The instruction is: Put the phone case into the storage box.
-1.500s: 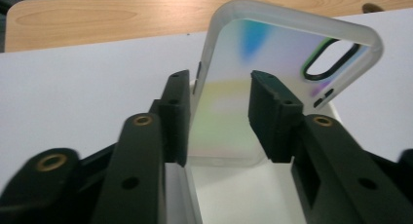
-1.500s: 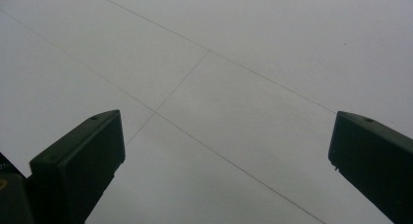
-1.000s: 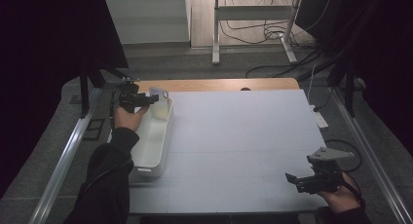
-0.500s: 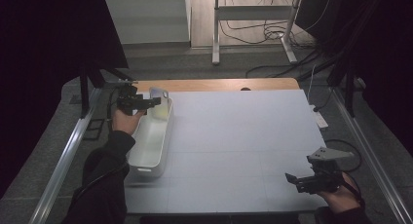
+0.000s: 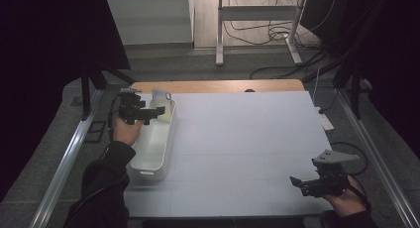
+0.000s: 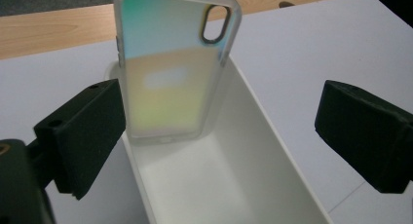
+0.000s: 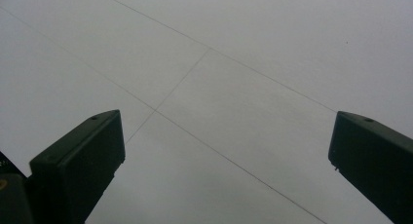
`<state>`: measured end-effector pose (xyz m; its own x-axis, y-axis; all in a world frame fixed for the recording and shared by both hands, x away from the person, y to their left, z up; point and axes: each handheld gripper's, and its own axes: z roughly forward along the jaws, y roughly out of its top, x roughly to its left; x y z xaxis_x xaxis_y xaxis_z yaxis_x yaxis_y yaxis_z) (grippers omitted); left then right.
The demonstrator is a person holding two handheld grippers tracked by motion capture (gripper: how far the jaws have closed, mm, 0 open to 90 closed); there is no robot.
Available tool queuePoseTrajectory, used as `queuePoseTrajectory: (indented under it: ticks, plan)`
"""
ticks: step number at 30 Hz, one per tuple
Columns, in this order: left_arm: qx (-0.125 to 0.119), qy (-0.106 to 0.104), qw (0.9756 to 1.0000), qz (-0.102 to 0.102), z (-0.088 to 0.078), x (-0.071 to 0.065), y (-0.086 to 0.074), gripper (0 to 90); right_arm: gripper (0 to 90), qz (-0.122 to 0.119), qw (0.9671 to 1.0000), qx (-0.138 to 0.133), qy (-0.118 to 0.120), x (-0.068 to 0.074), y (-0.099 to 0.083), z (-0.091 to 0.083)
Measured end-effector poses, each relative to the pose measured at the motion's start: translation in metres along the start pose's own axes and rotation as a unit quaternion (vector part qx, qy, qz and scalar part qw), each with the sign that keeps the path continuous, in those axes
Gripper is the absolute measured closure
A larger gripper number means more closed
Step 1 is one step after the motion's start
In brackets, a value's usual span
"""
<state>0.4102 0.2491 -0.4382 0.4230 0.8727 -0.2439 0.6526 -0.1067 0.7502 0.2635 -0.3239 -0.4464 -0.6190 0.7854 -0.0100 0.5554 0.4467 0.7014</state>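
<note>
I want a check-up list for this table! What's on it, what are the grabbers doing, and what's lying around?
Surface: pale table, wooden strip at the far edge.
Job's things: see-through phone case stands leaning at the far end of the white tub.
Clutter: nothing seen.
Grippers: left gripper open, jaws have just been opening, pads off the case; right gripper open over bare table.
Cables: tangle on the floor beyond the table.
Surroundings: metal stand, dark curtains.
</note>
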Motion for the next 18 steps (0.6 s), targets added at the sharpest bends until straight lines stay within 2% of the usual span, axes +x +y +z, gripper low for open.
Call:
queuePoseTrajectory:
  ticks: [12, 18]
  plan:
    - [-0.012, -0.008, 0.9994, 0.031, -0.01, -0.023, -0.01, 3.8, 0.0, -0.001, 1.0, 0.002, -0.001, 0.0, 0.0, 0.0]
    - [-0.014, -0.01, 0.9991, 0.039, -0.013, -0.03, -0.017, 3.8, 0.0, -0.001, 1.0, 0.002, -0.001, 0.0, 0.0, 0.0]
